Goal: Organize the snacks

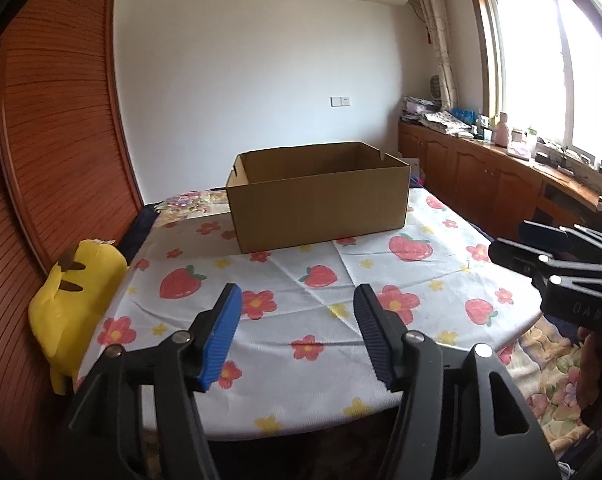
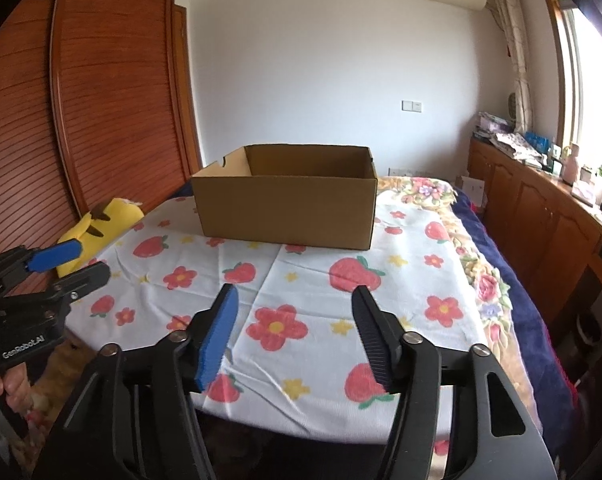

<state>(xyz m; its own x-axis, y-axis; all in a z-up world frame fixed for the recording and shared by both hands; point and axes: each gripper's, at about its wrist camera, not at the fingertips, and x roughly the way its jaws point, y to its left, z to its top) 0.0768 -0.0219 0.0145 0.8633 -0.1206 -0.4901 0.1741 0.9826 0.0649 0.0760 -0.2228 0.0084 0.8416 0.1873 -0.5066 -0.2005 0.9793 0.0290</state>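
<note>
An open brown cardboard box (image 1: 317, 208) (image 2: 285, 212) stands at the far side of a table covered by a white cloth (image 1: 293, 276) (image 2: 313, 292) printed with strawberries and flowers. What lies inside the box is hidden by its walls. No snacks show in either view. My left gripper (image 1: 299, 290) (image 2: 91, 258) hovers open over the near part of the cloth with nothing between its fingers. My right gripper (image 2: 296, 289) (image 1: 509, 236) is beside it to the right, also open and empty. Both point toward the box, well short of it.
A yellow plush toy (image 1: 73, 300) (image 2: 101, 220) sits at the table's left edge against the slatted wooden doors (image 1: 61, 140). A bed with a floral blanket (image 2: 481, 260) lies to the right. A cluttered wooden cabinet (image 1: 501, 168) runs under the window.
</note>
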